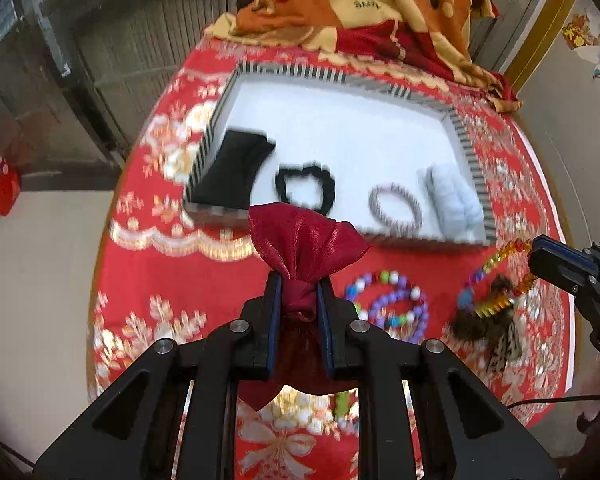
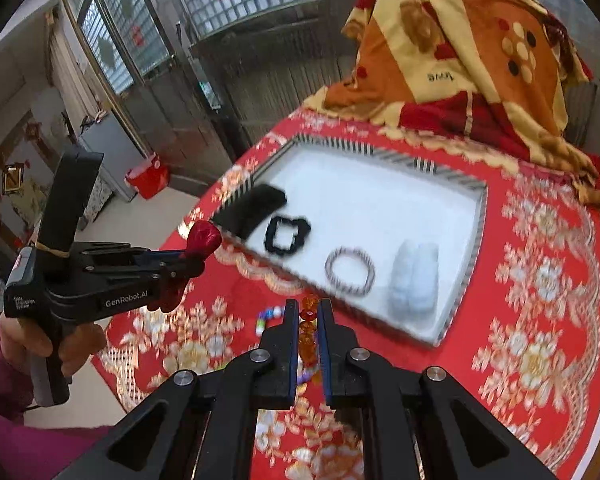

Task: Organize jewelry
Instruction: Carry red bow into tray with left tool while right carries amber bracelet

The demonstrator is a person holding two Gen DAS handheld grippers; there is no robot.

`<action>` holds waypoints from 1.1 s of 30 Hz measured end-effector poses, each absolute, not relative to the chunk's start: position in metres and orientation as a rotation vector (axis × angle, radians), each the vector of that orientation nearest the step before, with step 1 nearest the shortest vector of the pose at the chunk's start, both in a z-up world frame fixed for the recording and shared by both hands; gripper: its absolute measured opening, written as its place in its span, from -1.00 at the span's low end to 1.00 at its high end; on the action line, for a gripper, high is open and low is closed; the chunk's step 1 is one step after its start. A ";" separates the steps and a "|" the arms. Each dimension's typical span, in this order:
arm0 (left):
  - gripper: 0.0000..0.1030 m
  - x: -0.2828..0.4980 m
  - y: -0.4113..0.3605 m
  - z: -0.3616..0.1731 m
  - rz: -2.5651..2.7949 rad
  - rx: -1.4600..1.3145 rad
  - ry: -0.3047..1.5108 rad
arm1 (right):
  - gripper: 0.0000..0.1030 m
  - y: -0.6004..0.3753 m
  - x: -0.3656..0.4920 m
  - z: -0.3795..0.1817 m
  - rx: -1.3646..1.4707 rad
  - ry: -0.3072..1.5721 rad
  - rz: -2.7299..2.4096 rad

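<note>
Clamped at its knotted neck between the left gripper jaws, a dark red satin pouch hangs above the red floral tablecloth. Close by, the right gripper is pinched tight on an amber bead strand — its free end trails toward a feathered piece below. Beyond both lies the striped tray, already holding bands. One risk: the dangling beads could snag that feathered piece or the loose colourful bracelets and drag them off the cloth.

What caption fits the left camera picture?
Left gripper pinches a red pouch above the tablecloth, near the striped tray.
</note>
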State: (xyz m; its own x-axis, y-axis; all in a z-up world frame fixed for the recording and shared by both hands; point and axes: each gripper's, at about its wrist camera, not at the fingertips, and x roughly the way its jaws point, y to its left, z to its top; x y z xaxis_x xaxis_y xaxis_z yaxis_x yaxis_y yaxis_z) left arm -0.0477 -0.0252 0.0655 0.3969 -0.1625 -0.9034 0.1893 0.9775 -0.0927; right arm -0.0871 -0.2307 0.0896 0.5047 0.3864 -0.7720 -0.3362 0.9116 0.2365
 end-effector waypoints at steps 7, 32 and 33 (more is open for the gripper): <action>-0.70 -0.011 -0.039 0.081 -0.213 0.066 1.090 | -0.84 -0.232 -0.053 0.098 0.055 0.930 0.421; -0.70 0.136 -0.079 0.005 -0.203 0.096 1.240 | -0.84 -0.274 0.093 0.018 0.164 1.106 0.258; -0.70 0.138 -0.080 0.003 -0.199 0.099 1.240 | -0.84 -0.280 0.095 0.014 0.164 1.112 0.234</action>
